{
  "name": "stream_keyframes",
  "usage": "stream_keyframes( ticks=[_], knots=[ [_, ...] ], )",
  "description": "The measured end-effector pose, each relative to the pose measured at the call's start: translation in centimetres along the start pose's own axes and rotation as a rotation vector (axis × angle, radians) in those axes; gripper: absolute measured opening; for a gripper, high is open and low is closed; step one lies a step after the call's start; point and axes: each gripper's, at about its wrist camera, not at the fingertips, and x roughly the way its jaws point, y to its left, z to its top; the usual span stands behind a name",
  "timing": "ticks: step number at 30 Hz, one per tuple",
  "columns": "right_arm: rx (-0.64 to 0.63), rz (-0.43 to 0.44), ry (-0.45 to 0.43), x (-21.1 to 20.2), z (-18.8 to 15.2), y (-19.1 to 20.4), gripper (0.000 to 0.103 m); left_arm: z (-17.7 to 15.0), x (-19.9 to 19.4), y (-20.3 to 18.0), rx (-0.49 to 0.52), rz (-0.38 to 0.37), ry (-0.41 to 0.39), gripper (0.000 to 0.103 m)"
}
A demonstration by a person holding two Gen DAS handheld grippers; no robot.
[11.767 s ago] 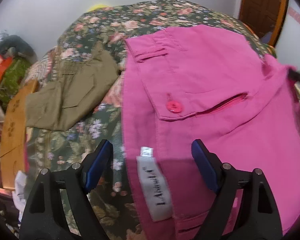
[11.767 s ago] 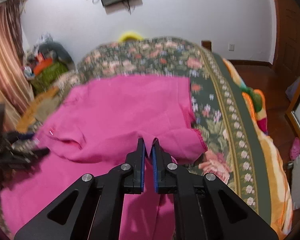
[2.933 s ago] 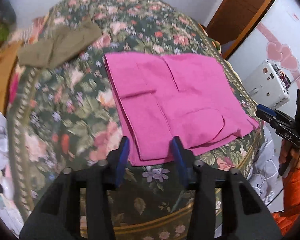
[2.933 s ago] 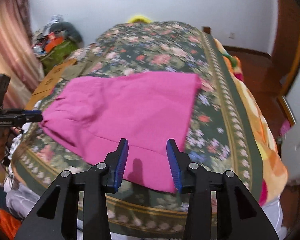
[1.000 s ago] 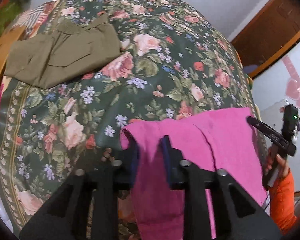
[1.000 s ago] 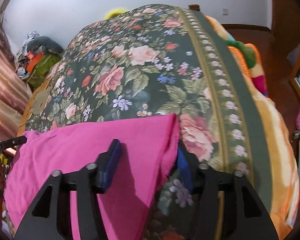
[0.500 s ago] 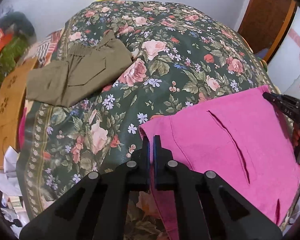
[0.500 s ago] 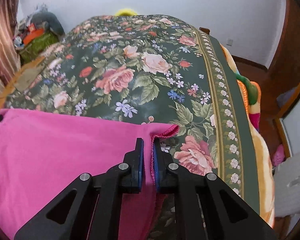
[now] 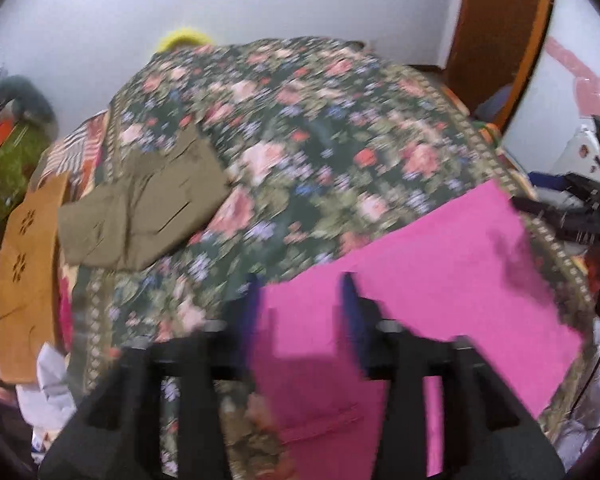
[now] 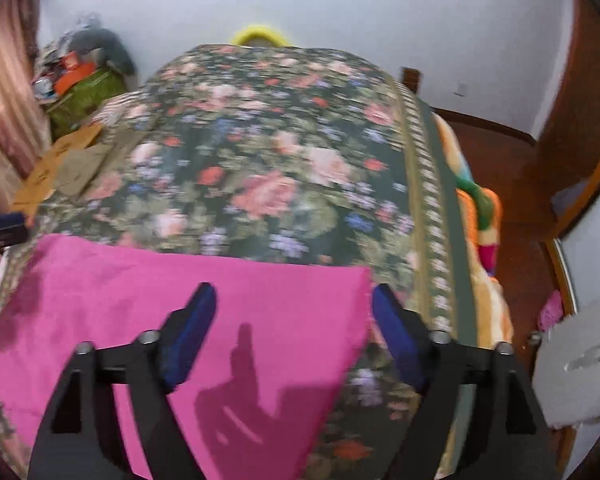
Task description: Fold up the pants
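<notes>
The pink pants lie folded flat at the near edge of the floral bedspread. They also show in the right wrist view. My left gripper is open and empty, raised over the fold's near left corner. My right gripper is open and empty, raised over the fold's near right corner. The right gripper shows at the right edge of the left wrist view. The frames are blurred by motion.
Folded olive pants lie on the far left of the bed. A brown cardboard piece sits at the bed's left side. The bedspread stretches back to a white wall. Wooden floor and an orange striped blanket lie right.
Both grippers were shut on the pink pants' corners half a second ago. Both have let go, opened wide and pulled back. The pants now rest flat on the bed.
</notes>
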Motion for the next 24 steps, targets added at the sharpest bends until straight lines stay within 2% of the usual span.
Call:
stream_keyframes(
  ticks=[1,5,10,12,14,15,20,22,24],
  knots=[
    [-0.015,0.027,0.002,0.1,0.1,1.1,0.082,0.4,0.2,-0.7,0.011,-0.013,0.002,0.062],
    [-0.077,0.086,0.067,2.4,-0.2,4.8,0.082,1.0,2.7,-2.9,0.048,-0.01,0.074,0.063],
    [-0.143,0.068,0.2,6.4,-2.3,6.9,0.082,-0.9,6.6,-3.6,0.084,0.033,0.185,0.066],
    [-0.19,0.047,0.174,6.2,-3.2,7.2,0.085,-1.6,6.4,-3.3,0.088,0.024,0.163,0.067],
    [-0.204,0.051,0.185,5.8,-3.7,7.1,0.085,-2.1,5.7,-3.3,0.098,0.043,0.151,0.074],
    [-0.193,0.06,0.189,5.5,-3.9,6.8,0.086,-2.4,5.4,-3.2,0.098,0.058,0.146,0.079],
    [-0.123,0.071,0.208,4.0,-5.2,5.2,0.086,-4.5,4.0,-1.8,0.042,0.026,0.141,0.086],
    [-0.071,0.083,0.212,3.1,-6.2,4.4,0.086,-5.5,3.1,-1.3,0.019,0.04,0.128,0.091],
    [-0.039,0.083,0.21,2.3,-7.1,4.0,0.086,-6.6,2.0,-0.9,0.011,0.036,0.111,0.091]
  ],
)
